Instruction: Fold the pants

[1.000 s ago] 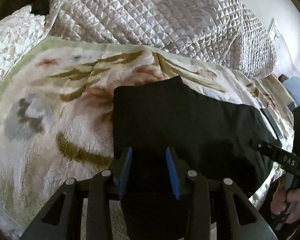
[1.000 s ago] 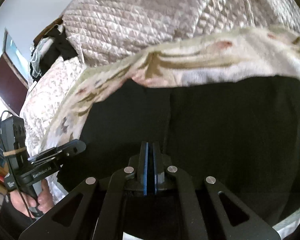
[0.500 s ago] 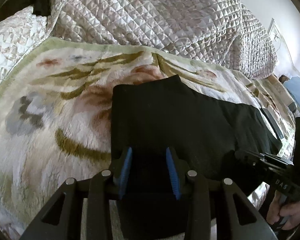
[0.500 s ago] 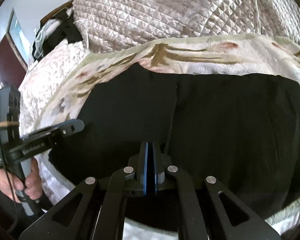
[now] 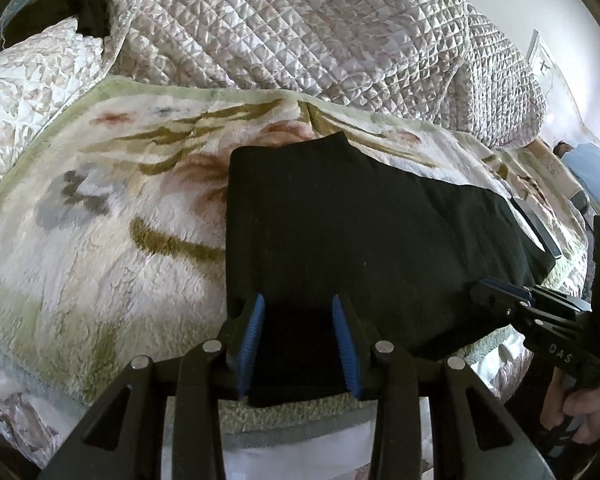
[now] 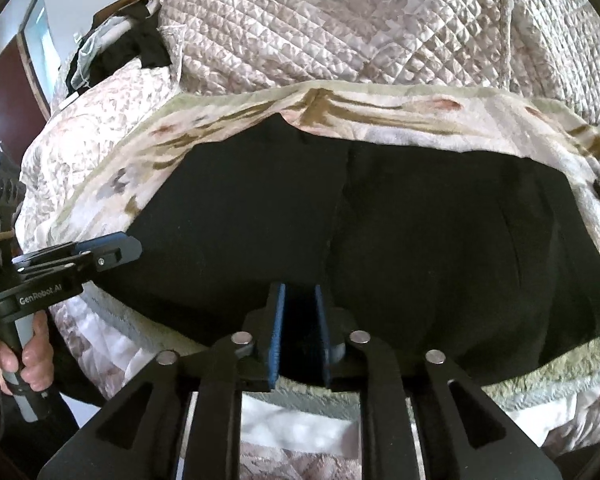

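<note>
My right gripper (image 6: 300, 332) was pinched shut, now it's opening, letting go of the pants (image 5: 360, 240) lying folded on the blanket (image 5: 100, 240); left gripper (image 5: 298, 340) staying parted, holding nothing.

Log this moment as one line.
pants: folded on blanket | left tool: open | right tool: opening over pants' near edge

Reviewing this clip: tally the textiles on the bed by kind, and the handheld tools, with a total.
Black pants: 1
Floral plush blanket: 1
Quilted bedspread: 1
Handheld tools: 2, the left tool and the right tool
Total: 5
A dark flat item lies at the blanket's far right edge; I cannot tell what it is, so it is not counted.
</note>
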`<state>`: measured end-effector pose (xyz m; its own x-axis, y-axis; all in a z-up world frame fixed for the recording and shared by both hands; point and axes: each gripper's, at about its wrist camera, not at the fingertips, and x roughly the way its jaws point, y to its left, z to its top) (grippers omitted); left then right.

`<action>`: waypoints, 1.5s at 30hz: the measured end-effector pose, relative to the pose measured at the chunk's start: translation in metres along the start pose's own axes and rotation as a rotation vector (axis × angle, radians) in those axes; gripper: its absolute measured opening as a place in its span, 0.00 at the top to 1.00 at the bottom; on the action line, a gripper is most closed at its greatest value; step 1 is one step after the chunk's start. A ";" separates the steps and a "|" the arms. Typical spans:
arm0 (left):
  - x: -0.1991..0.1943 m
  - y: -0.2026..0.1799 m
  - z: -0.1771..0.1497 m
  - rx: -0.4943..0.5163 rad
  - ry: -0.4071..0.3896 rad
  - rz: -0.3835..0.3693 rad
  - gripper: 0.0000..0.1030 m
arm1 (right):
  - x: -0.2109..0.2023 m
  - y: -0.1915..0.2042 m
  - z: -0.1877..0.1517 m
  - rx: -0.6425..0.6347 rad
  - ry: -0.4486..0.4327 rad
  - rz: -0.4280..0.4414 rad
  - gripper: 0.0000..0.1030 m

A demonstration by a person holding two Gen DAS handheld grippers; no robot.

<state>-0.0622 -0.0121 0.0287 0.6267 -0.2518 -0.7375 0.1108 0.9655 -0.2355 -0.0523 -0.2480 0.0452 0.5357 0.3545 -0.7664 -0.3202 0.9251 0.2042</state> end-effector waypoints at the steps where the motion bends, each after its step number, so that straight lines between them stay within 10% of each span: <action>1: -0.001 -0.001 -0.001 0.002 0.000 0.004 0.63 | -0.002 -0.004 -0.001 0.021 -0.002 0.013 0.84; 33: 0.025 -0.013 0.027 0.045 0.038 0.043 0.63 | -0.042 -0.078 -0.006 0.327 -0.077 -0.107 0.84; 37: 0.023 -0.017 0.021 0.069 0.012 0.046 0.57 | -0.048 -0.086 -0.015 0.371 -0.066 -0.100 0.47; 45: 0.023 -0.018 0.019 0.069 0.003 0.045 0.56 | -0.065 -0.125 -0.037 0.596 -0.084 -0.121 0.46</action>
<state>-0.0353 -0.0340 0.0276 0.6299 -0.2086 -0.7482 0.1357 0.9780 -0.1584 -0.0764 -0.3919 0.0468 0.6084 0.2294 -0.7598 0.2259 0.8677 0.4429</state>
